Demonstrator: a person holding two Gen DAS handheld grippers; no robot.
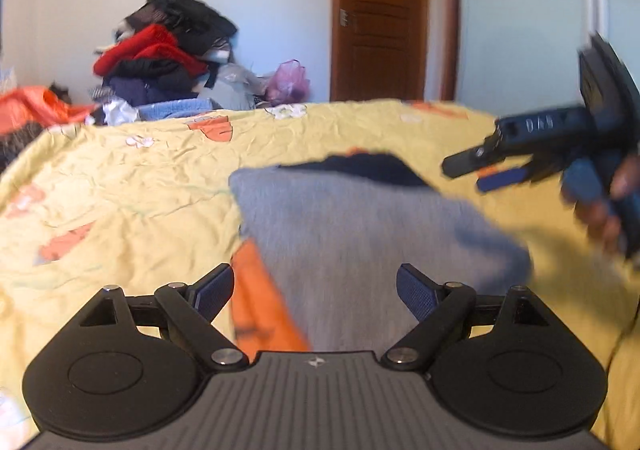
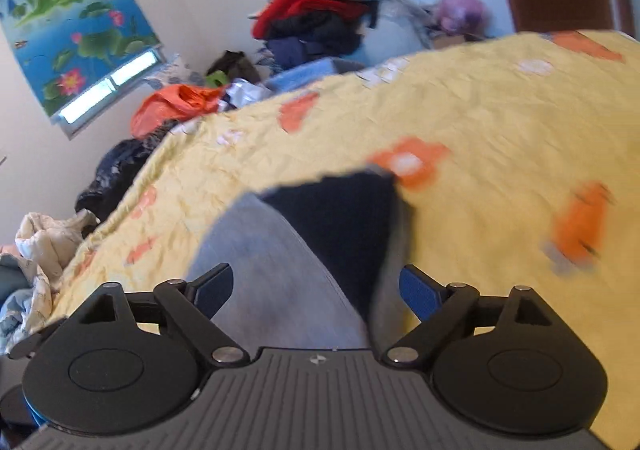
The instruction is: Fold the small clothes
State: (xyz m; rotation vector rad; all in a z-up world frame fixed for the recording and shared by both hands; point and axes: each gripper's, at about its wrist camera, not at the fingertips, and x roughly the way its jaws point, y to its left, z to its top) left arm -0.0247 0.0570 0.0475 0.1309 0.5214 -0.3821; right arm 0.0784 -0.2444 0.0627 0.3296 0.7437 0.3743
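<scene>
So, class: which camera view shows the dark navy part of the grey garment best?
The right wrist view: the navy part fills a large central wedge there. The left wrist view shows only a thin dark strip at the grey garment's far edge.

Not much to read here tbh. The right gripper (image 1: 480,172) has some pale characters on its black body in the left wrist view, but they're too blurred to make out. Each gripper's ribbed housing carries a tiny pale logo mark (image 2: 318,359), no letters. No other text anywhere.
</scene>
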